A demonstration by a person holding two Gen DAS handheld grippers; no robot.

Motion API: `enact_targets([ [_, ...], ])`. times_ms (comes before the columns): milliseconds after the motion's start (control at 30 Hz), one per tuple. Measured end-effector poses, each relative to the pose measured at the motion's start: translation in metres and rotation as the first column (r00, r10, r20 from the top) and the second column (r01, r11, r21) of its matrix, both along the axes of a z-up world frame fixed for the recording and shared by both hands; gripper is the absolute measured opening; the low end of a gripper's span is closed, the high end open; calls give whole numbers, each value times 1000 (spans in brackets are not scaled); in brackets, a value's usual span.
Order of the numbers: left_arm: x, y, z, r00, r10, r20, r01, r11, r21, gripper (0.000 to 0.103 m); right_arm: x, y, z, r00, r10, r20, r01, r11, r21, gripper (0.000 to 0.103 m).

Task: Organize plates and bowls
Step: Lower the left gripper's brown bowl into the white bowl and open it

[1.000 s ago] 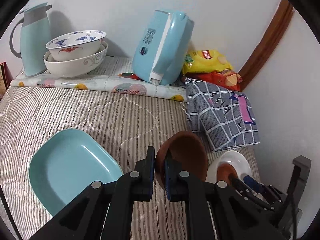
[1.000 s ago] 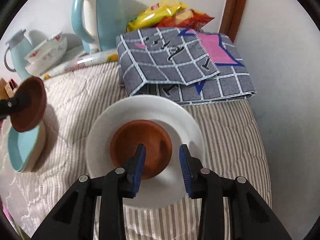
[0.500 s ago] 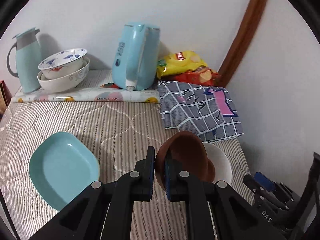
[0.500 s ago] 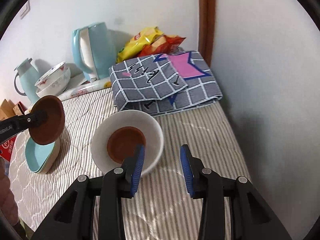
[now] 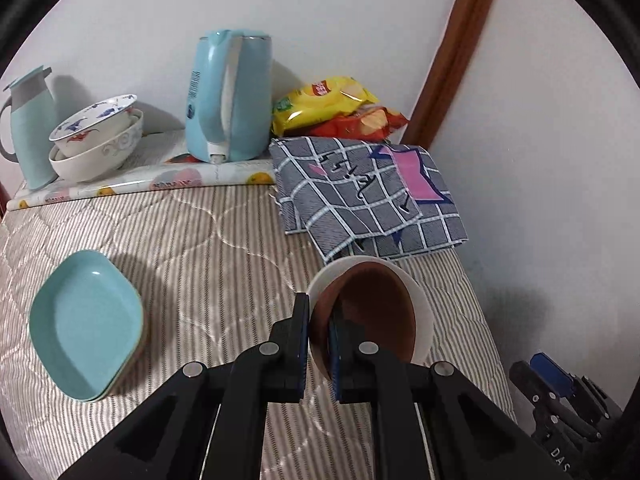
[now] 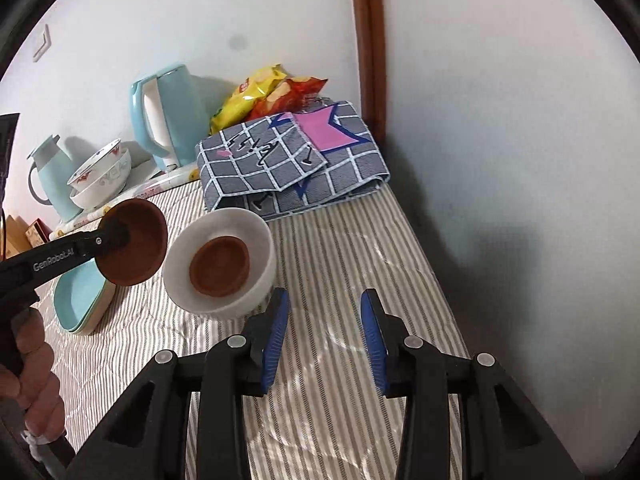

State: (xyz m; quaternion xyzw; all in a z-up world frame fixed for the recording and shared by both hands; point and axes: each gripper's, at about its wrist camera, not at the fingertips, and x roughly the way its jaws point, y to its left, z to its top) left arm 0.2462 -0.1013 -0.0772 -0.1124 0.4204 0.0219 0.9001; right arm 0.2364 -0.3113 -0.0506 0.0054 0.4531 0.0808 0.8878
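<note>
My left gripper (image 5: pixel 319 322) is shut on the rim of a brown bowl (image 5: pixel 368 312) and holds it tilted in the air just left of a white bowl (image 6: pixel 224 260). The held brown bowl also shows in the right wrist view (image 6: pixel 134 248). A second brown bowl (image 6: pixel 220 266) sits inside the white bowl. In the left wrist view only the white bowl's rim (image 5: pixel 422 304) shows behind the held bowl. My right gripper (image 6: pixel 324 334) is open and empty, just right of and nearer than the white bowl. Stacked teal plates (image 5: pixel 86 322) lie at the left.
Two stacked patterned bowls (image 5: pixel 96 142), a teal jug (image 5: pixel 28 136) and a blue kettle (image 5: pixel 230 98) stand at the back on a rolled mat. A folded grey checked cloth (image 5: pixel 368 190) and snack bags (image 5: pixel 336 106) lie by the wall corner.
My right gripper has let go of the white bowl and drawn back from it. My left gripper has carried the brown bowl to the right, up beside the white bowl.
</note>
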Motion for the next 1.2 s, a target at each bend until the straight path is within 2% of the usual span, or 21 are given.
enact_targets([
  [767, 35, -21, -42, 996, -18, -83, 15, 999, -37, 9, -7, -44, -26, 993, -99, -64, 101, 994, 27, 37],
  [1200, 49, -15, -63, 993, -16, -115, 5, 996, -94, 9, 1, -41, -41, 989, -103, -106, 106, 994, 19, 37],
])
